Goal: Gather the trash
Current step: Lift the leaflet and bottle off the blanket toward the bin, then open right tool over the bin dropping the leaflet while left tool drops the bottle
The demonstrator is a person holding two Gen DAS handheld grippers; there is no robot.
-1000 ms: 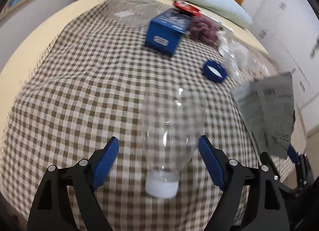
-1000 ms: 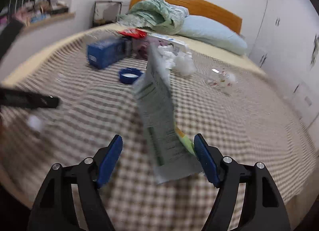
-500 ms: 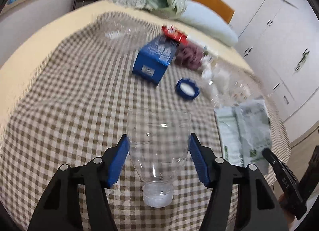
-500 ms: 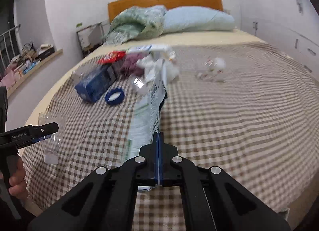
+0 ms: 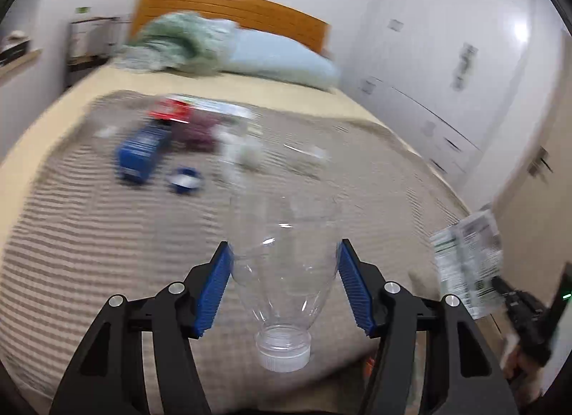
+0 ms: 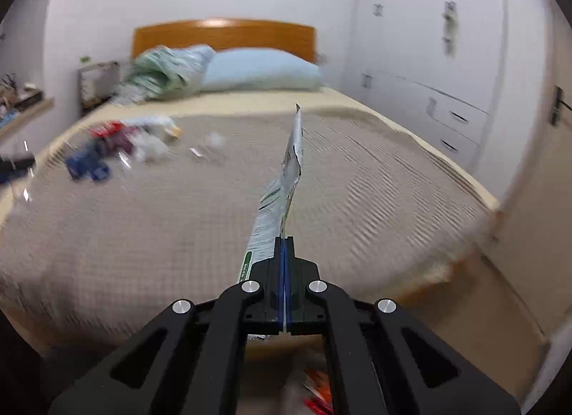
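My left gripper (image 5: 284,272) is shut on a clear cut-off plastic bottle top (image 5: 282,257) with a white cap, held above the foot of the bed. My right gripper (image 6: 285,264) is shut on a flat white-and-green wrapper (image 6: 282,196), seen edge-on; the wrapper also shows in the left wrist view (image 5: 466,261) at the right. Blurred trash lies on the checked blanket: a blue box (image 5: 141,150), a blue lid (image 5: 186,180), a red packet (image 5: 169,112), crumpled white paper (image 5: 246,154) and a clear plastic piece (image 5: 307,154).
A bin or box holding red and orange trash (image 6: 314,390) shows low down below the right gripper, at the bed's foot. A pillow (image 6: 261,69) and green bedding (image 6: 161,69) lie by the wooden headboard. White wardrobes (image 6: 429,57) line the right wall.
Both grippers have lifted and pulled back from the blanket towards the bed's foot, carrying the bottle top and the wrapper. The right gripper closed on the wrapper a second ago.
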